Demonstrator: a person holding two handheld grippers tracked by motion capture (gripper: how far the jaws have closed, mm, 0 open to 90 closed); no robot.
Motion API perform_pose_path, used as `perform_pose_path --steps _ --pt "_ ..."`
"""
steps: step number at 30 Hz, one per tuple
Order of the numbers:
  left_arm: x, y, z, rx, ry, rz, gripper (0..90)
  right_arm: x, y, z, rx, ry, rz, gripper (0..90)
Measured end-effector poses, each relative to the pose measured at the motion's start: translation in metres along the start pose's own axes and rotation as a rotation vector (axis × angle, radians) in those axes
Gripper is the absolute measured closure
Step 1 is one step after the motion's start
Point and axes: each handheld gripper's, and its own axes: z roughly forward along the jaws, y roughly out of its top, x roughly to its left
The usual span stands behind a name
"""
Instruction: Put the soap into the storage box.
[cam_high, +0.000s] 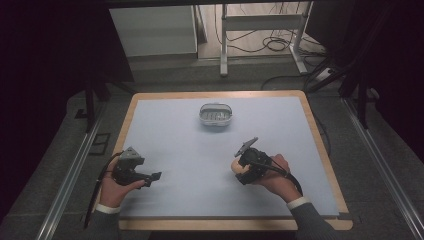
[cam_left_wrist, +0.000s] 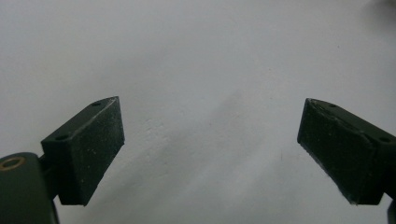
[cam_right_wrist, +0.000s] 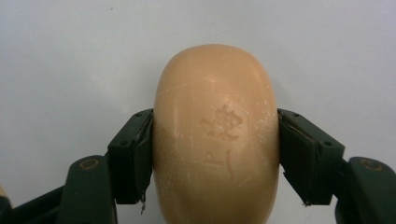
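While R gripper (cam_right_wrist: 215, 154) clamps soap (cam_right_wrist: 215, 135) | L gripper (cam_left_wrist: 210, 149) level, agape

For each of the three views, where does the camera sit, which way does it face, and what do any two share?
High view: above the near table edge, facing forward and down; both hands, left gripper, right gripper, soap dish.
Left gripper view: on that gripper, facing bare tabletop between open jaws.
Right gripper view: on that gripper, jaws clamping the soap bar.
Shared: soap bar, high and right views.

Left gripper (cam_high: 155, 176) jaws wide apart, right gripper (cam_right_wrist: 215, 154) jaws clamped, both hand-held
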Motion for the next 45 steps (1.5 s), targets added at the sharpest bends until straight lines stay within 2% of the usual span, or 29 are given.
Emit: perform_pose_path --steps 19,40,45 --pt "-0.001 0.000 0.000 -0.001 -0.008 0.002 7.6 -0.010 0.019 -0.020 -0.052 -0.042 -0.025 32.5" --pt "0.000 0.000 0.001 0.004 -0.008 0.006 7.6 -0.024 0.048 -0.026 -0.071 -0.068 -0.050 32.6" --pt "0.000 0.000 0.000 0.005 -0.007 0.004 7.6 -0.028 0.053 -0.026 -0.075 -0.053 -0.051 32.6"
